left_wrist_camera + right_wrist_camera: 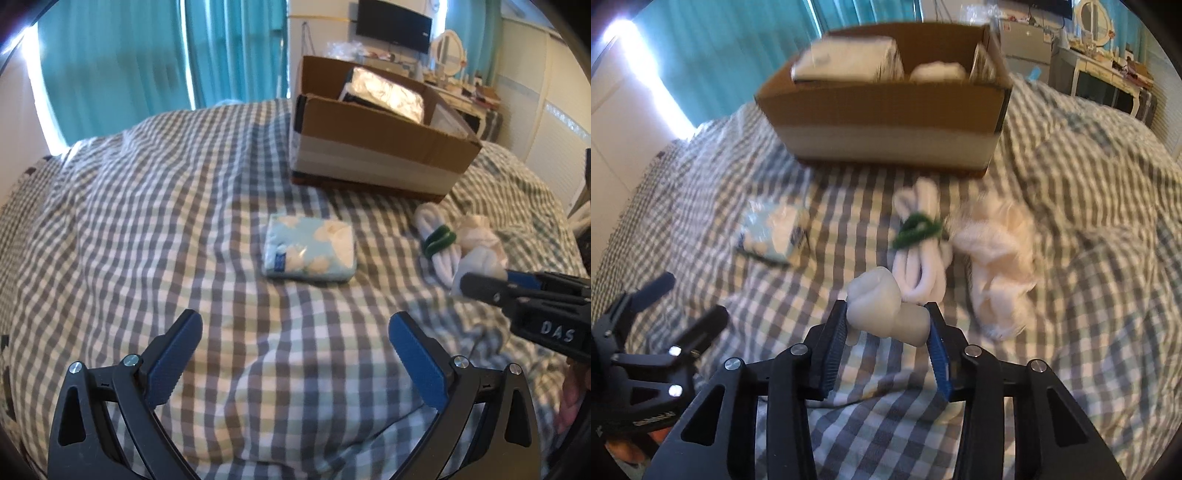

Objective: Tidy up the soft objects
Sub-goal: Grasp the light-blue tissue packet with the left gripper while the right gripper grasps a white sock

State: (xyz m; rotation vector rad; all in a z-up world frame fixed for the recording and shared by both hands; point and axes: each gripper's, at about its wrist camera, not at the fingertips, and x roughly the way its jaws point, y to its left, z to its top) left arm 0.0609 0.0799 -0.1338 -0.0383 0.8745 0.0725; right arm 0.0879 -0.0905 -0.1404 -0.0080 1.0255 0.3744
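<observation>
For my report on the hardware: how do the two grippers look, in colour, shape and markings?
Both the left gripper and the right gripper are black frames with triangular cut-outs, silver pivot bolts and blue ribbed finger pads. White letters "DAS" mark the right one's side. No cables or sleeves show.

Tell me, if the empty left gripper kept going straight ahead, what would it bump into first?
Probably the blue tissue pack. The left gripper is open and points right at it across the checked bedspread. The cardboard box sits farther behind. Depth is hard to judge here.
</observation>
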